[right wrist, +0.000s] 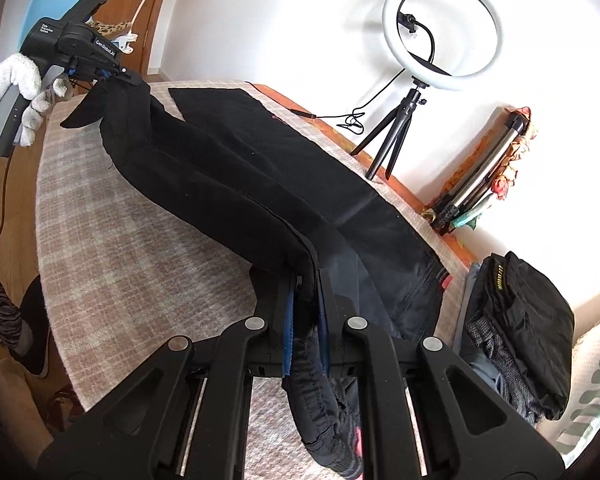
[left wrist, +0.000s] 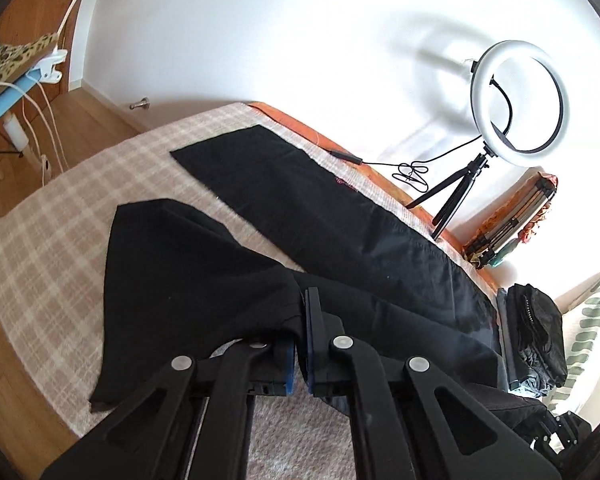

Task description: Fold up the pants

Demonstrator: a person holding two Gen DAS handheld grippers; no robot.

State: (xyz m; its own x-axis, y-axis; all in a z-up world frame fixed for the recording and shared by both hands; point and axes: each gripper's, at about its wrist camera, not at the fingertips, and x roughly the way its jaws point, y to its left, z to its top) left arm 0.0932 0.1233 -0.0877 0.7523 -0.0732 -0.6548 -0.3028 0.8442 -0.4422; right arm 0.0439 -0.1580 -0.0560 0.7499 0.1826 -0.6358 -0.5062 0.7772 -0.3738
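Observation:
Black pants [left wrist: 340,224] lie on a plaid-covered table [left wrist: 60,240]. One leg lies flat along the far side [right wrist: 300,152]. The other leg [right wrist: 204,184] is lifted off the cloth and stretched between both grippers. My left gripper [left wrist: 300,312] is shut on the hem end of this leg, whose end [left wrist: 172,280] hangs down over the cloth. It also shows in the right wrist view [right wrist: 112,76], held by a gloved hand [right wrist: 24,92]. My right gripper [right wrist: 306,280] is shut on the waistband end, and the elastic waistband [right wrist: 320,412] hangs down between its fingers.
A ring light on a small tripod [right wrist: 440,28] stands at the table's far edge, with its cable [left wrist: 412,172] on the table. A folded tripod [right wrist: 480,172] leans on the wall. A pile of dark clothes [right wrist: 520,340] sits at the right. Wooden floor [left wrist: 4,312] lies left.

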